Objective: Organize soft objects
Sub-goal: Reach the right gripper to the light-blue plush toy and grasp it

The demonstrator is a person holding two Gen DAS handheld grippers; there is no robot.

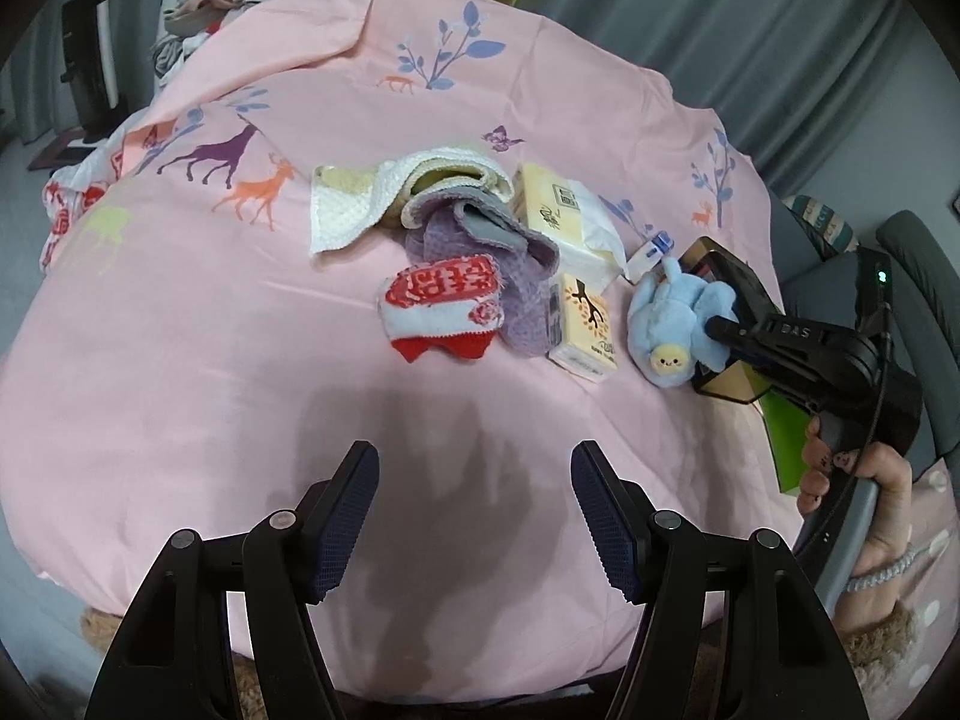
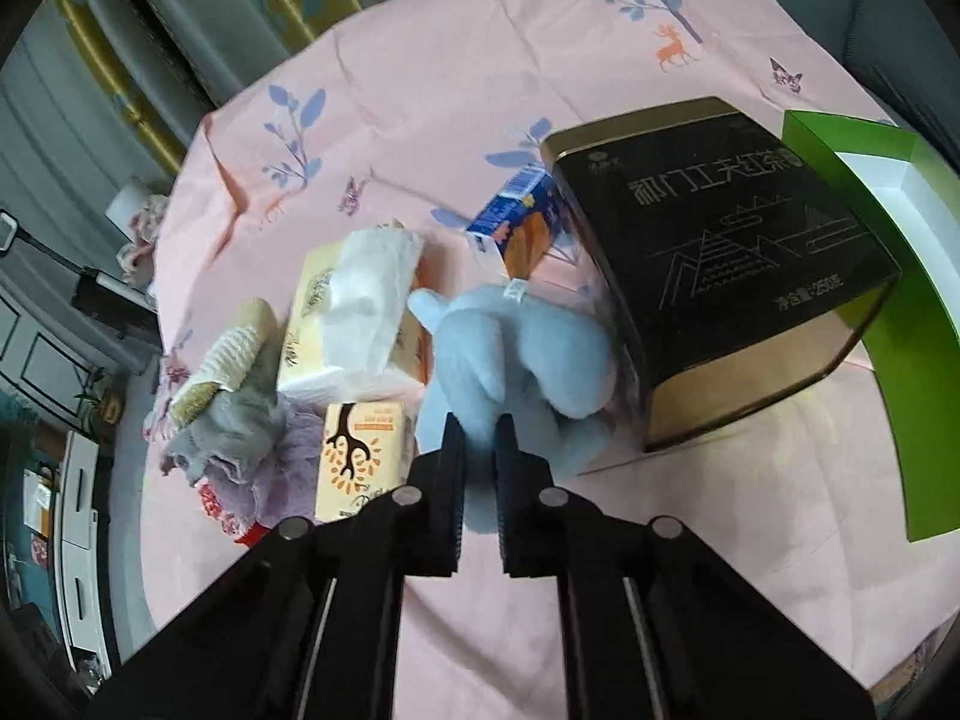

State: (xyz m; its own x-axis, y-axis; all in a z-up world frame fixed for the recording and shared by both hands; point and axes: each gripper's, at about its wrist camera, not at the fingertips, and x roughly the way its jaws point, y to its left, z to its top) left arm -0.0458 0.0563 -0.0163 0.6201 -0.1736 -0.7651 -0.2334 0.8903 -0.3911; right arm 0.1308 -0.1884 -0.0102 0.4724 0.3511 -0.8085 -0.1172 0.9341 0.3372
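A light blue plush toy [image 1: 675, 324] lies on the pink sheet beside a black and gold tin [image 1: 729, 288]. My right gripper [image 2: 480, 438] is shut on the plush toy [image 2: 516, 354]; it also shows in the left wrist view [image 1: 717, 327]. My left gripper [image 1: 474, 468] is open and empty, over bare sheet in front of the pile. The pile holds a red and white sock [image 1: 441, 309], a purple cloth [image 1: 480, 264], a grey cloth [image 1: 489, 225] and a white and yellow towel [image 1: 372, 192].
A tissue pack [image 1: 564, 210], a small orange tissue packet [image 1: 582, 324] and a blue and white carton [image 2: 516, 222] lie by the pile. An open green box [image 2: 900, 312] stands right of the tin [image 2: 732, 252]. Clothes [image 1: 210, 6] are heaped at the far left.
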